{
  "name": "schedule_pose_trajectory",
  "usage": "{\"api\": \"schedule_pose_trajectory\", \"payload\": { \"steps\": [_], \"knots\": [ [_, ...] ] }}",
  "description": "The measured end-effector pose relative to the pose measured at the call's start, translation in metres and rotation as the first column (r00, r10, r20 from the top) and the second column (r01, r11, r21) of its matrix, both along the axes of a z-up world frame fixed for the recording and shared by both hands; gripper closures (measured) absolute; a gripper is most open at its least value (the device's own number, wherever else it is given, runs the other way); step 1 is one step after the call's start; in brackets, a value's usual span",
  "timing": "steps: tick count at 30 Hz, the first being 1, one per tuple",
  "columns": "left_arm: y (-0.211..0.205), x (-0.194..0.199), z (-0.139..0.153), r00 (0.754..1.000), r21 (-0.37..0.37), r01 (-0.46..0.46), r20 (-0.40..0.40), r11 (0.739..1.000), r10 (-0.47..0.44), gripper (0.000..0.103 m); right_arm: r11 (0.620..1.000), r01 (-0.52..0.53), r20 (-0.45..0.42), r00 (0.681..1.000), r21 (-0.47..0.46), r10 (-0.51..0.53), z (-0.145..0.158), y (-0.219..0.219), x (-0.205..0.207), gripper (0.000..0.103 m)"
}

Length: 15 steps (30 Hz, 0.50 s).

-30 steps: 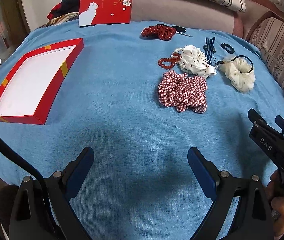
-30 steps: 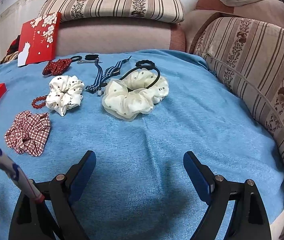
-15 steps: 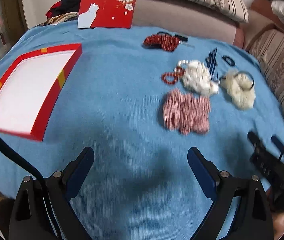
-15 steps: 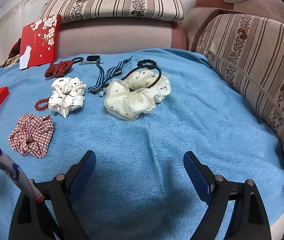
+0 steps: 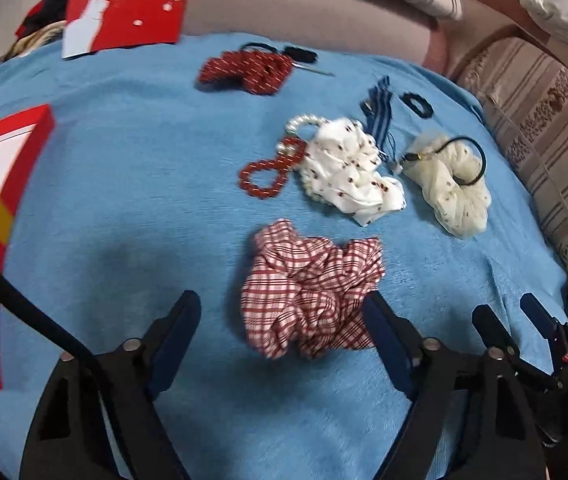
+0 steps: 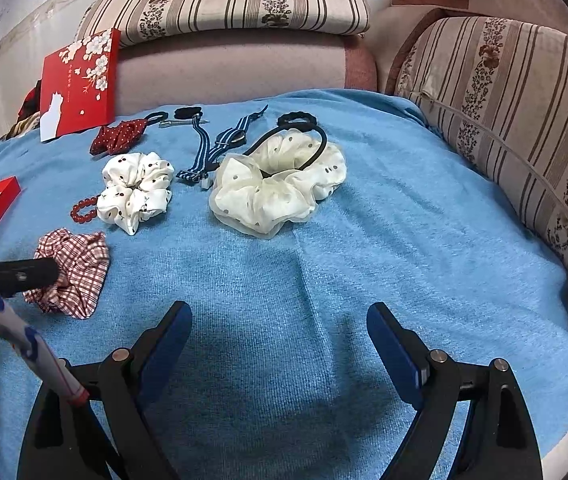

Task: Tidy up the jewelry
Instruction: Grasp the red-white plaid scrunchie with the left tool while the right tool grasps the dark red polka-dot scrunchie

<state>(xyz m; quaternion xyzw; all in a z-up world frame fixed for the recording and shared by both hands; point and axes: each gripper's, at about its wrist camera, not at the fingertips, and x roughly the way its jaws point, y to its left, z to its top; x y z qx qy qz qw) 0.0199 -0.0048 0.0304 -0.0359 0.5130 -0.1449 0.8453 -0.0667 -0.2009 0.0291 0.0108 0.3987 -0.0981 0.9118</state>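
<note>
Moved: the left gripper (image 5: 280, 320) has swept in over the red plaid scrunchie (image 5: 310, 300), which a second ago lay far up the frame.
Left fingers: they've just been closing in, scrunchie between them; right finger (image 5: 384, 336) at the cloth's edge, left one clear, no squeeze yet.
Right gripper (image 6: 280, 340): holding put at bottom centre, fingers spread wide over bare blue cloth (image 6: 364, 260).
Plaid scrunchie: lower centre in the left view, lower left in the right view.
Red tray (image 5: 16, 184): left edge.
Others: white dotted scrunchie (image 5: 352, 172) and red bead bracelet (image 5: 264, 176) mid-frame, touching; cream scrunchie (image 5: 452, 188) to the right.
</note>
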Motion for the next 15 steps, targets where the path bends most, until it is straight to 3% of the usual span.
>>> {"api": "schedule_pose_trajectory", "payload": {
  "steps": [2,4,6,11,15],
  "knots": [
    [-0.008,0.005,-0.007,0.999,-0.001,0.024,-0.022,1.000,-0.024,0.045,1.000,-0.003,0.000,1.000,-0.001,0.003,0.000,0.001,0.000,0.012],
    [-0.011,0.007,-0.010,0.999,0.012,0.020,-0.032,1.000,-0.020,0.075,1.000,-0.006,-0.001,1.000,-0.006,0.006,-0.001,0.001,0.001,0.011],
    [-0.010,0.007,-0.009,0.999,-0.001,0.018,-0.045,1.000,-0.018,0.091,1.000,-0.015,-0.003,1.000,-0.007,0.015,-0.001,0.003,0.001,0.011],
    [0.019,-0.005,0.009,0.998,-0.082,-0.039,-0.055,0.996,0.034,0.091,0.996,-0.078,-0.011,0.997,0.036,0.079,0.004,0.010,0.002,0.014],
    [0.045,-0.018,0.027,0.998,-0.116,-0.059,-0.011,0.992,0.058,0.091,0.986,-0.143,0.010,0.990,0.087,0.142,0.022,0.019,0.015,0.014]
  ]
}}
